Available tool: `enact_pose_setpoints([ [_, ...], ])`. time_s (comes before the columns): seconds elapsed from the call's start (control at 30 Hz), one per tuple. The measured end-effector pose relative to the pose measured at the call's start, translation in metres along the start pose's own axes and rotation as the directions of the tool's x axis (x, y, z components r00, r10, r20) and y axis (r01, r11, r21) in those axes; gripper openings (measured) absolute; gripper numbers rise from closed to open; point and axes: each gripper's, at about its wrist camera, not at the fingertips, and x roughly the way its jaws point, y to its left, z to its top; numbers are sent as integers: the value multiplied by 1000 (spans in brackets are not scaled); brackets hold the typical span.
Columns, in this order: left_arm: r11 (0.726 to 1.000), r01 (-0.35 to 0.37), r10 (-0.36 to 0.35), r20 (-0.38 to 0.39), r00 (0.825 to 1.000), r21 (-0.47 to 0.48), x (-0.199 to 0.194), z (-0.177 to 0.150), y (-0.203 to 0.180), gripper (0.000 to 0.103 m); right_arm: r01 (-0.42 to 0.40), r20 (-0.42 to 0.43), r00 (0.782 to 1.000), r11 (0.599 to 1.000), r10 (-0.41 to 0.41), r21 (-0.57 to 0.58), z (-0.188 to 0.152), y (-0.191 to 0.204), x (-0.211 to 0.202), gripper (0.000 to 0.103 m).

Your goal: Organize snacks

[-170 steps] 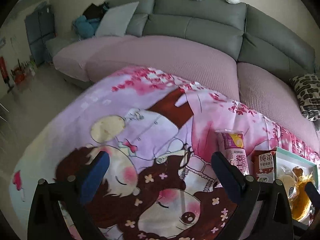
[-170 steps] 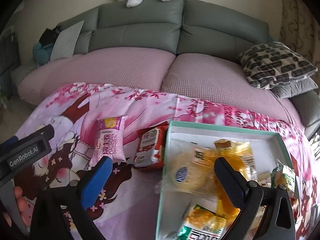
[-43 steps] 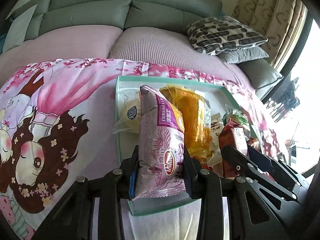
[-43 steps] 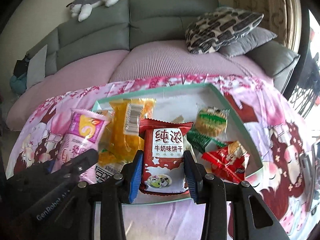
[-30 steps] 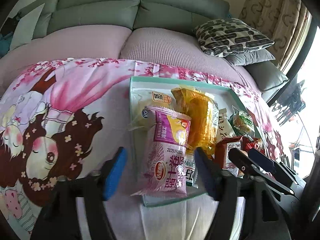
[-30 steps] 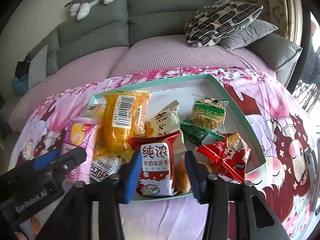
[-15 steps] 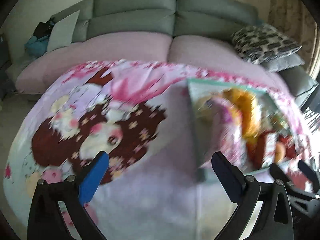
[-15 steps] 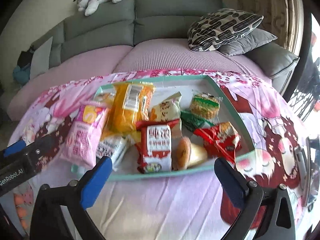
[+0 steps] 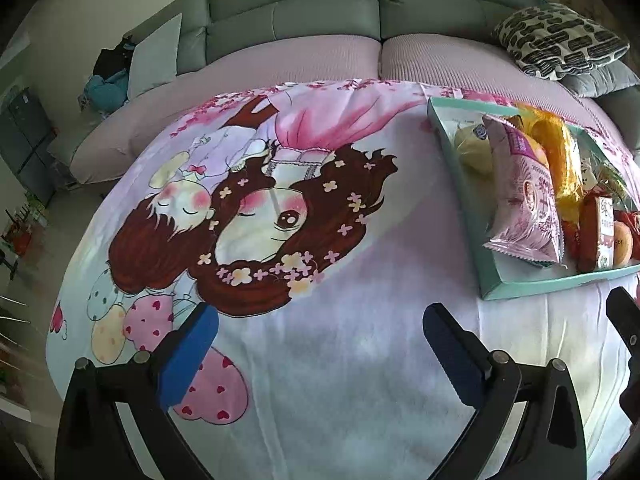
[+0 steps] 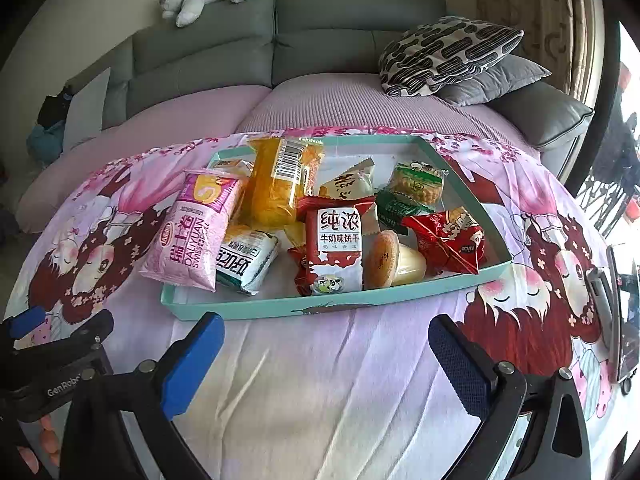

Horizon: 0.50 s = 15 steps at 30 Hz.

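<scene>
A cartoon-print blanket point(image 10: 320, 380) is spread over the whole surface. A teal tray point(image 10: 280, 306) is set on it, packed with snacks: pink swiss roll pack point(image 10: 188, 236) at the left, red biscuit pack point(image 10: 336, 248) near-centre. Left gripper point(image 9: 320, 344) and right gripper point(image 10: 324, 356) are both held wide open, empty, just short of the tray.

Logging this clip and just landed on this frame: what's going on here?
A person with a gripper in each hand is sorting snacks. Right now both the left gripper and the right gripper are open and hold nothing, hovering over the cartoon blanket short of the teal tray. The pink swiss roll pack, the red biscuit pack and the other snacks lie in the tray.
</scene>
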Motion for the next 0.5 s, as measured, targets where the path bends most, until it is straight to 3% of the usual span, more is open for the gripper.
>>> enact_pose_setpoints([
  [0.5, 1000, -6, 5, 28, 1000, 13, 9, 10, -2, 102, -6, -14, 1000, 1000, 5, -19, 3, 7, 19, 103],
])
